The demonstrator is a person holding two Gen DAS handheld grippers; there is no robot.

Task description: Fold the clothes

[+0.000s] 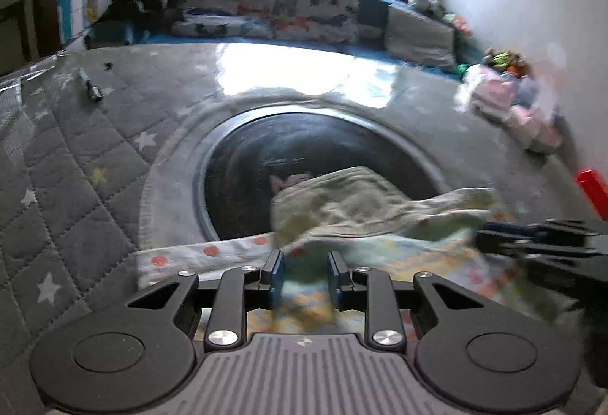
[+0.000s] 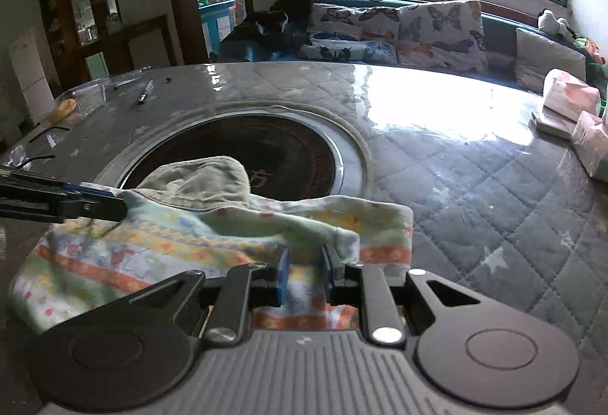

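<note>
A small patterned garment (image 2: 159,244), pale green with orange and yellow bands and an olive lining, lies on the grey quilted table (image 2: 475,187), partly over the round black hotplate (image 2: 273,149). It also shows in the left wrist view (image 1: 372,217). My left gripper (image 1: 305,276) has its blue pads a narrow gap apart with the cloth's edge between them. My right gripper (image 2: 305,270) likewise has cloth between its pads at the garment's near right edge. The left gripper also shows in the right wrist view (image 2: 95,204), on the garment's left edge.
A black pen (image 2: 145,93) and a clear plastic box (image 2: 91,94) lie at the table's far left. Pink tissue packs (image 2: 570,100) sit at the far right, and a red object (image 1: 592,191) is at the right edge. A sofa with butterfly cushions (image 2: 399,31) stands behind.
</note>
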